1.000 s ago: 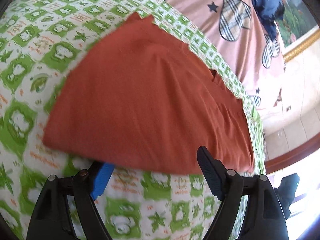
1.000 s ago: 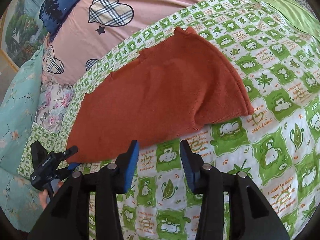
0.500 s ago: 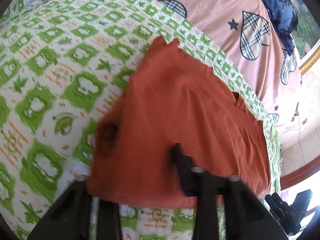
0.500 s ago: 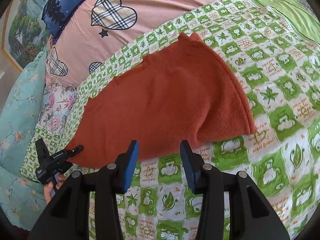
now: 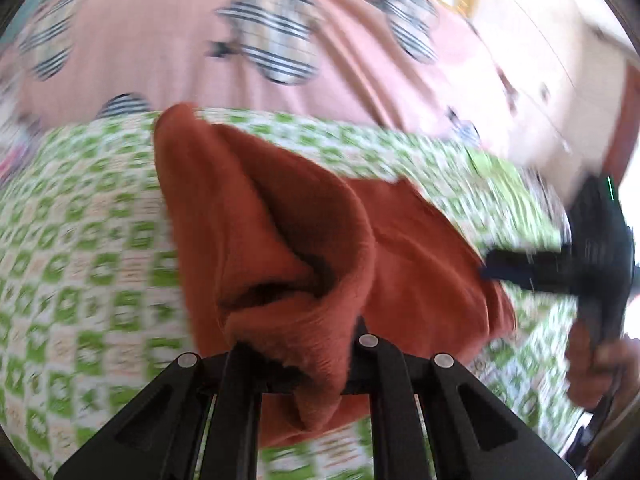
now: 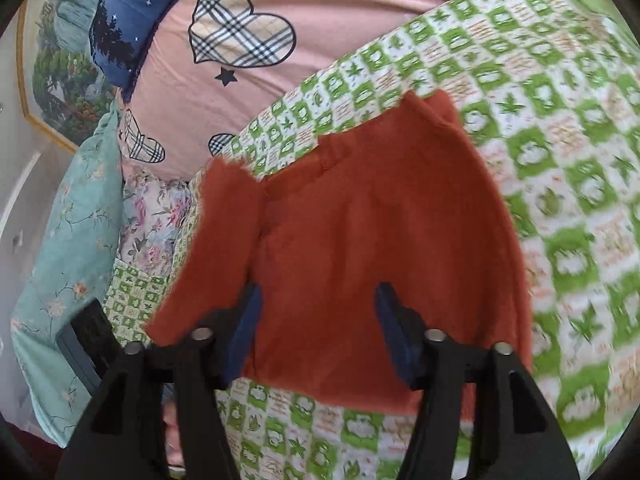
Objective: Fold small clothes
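A small rust-orange knit garment [image 6: 360, 240] lies on a green-and-white patterned sheet [image 6: 560, 160]. My left gripper [image 5: 300, 360] is shut on a bunched edge of the garment [image 5: 280, 260] and lifts it, so the cloth curls up in front of the camera. The view is blurred. My right gripper [image 6: 320, 332] is open with its blue-padded fingers [image 6: 390, 328] over the garment's near edge. It also shows at the right of the left wrist view [image 5: 592, 256], its tip at the garment's far edge.
A pink quilt with plaid hearts [image 6: 320, 20] lies behind the sheet. A navy pillow [image 6: 128, 20], a teal floral pillow [image 6: 68, 220] and a framed picture [image 6: 48, 72] are at the left. The bed edge and floor [image 5: 540, 60] are at the right.
My left gripper has closed on the garment's edge and lifted it, swinging round. My right gripper has moved forward over the garment's near edge and stays open.
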The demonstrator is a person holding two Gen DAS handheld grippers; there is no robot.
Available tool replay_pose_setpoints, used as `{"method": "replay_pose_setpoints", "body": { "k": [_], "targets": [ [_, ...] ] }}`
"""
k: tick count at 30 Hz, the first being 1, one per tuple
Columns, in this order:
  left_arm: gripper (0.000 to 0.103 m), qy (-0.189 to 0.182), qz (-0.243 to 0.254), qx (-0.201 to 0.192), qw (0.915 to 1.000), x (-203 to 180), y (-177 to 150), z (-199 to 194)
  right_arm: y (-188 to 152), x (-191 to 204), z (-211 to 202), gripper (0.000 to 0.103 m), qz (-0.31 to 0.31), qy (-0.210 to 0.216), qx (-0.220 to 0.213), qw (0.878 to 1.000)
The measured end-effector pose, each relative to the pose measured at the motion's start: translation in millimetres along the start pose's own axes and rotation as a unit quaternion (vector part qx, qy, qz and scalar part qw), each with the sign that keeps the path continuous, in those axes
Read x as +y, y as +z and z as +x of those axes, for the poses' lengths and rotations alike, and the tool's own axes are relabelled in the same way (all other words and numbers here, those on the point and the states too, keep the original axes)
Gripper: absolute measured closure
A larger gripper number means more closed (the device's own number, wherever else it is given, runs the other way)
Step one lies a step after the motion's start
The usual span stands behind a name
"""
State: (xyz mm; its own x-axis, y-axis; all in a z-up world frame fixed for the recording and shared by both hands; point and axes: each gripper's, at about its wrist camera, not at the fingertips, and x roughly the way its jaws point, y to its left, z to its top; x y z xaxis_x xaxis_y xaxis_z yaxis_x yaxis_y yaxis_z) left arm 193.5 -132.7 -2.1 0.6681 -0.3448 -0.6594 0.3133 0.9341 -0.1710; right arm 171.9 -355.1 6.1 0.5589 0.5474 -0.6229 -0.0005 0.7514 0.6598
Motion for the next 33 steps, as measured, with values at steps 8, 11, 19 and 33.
{"method": "replay_pose_setpoints", "body": {
  "k": [8, 11, 19, 33],
  "targets": [
    [0.093, 0.000, 0.033, 0.040, 0.9987, -19, -30, 31, 30, 16, 98, 0.036, -0.011, 0.011, 0.106, 0.994],
    [0.093, -0.009, 0.030, 0.032, 0.9990, -14, -31, 22, 40, 28, 134, 0.036, -0.024, 0.013, 0.128, 0.991],
    [0.095, -0.021, 0.060, 0.009, 0.9979, -35, -11, 5, 70, 57, 113, 0.088, -0.073, 0.030, 0.076, 0.994],
    [0.095, -0.147, 0.077, 0.061, 0.9842, -149, 4, 73, 79, -51, 21, 0.088, -0.052, -0.086, 0.025, 0.995]
  ]
}}
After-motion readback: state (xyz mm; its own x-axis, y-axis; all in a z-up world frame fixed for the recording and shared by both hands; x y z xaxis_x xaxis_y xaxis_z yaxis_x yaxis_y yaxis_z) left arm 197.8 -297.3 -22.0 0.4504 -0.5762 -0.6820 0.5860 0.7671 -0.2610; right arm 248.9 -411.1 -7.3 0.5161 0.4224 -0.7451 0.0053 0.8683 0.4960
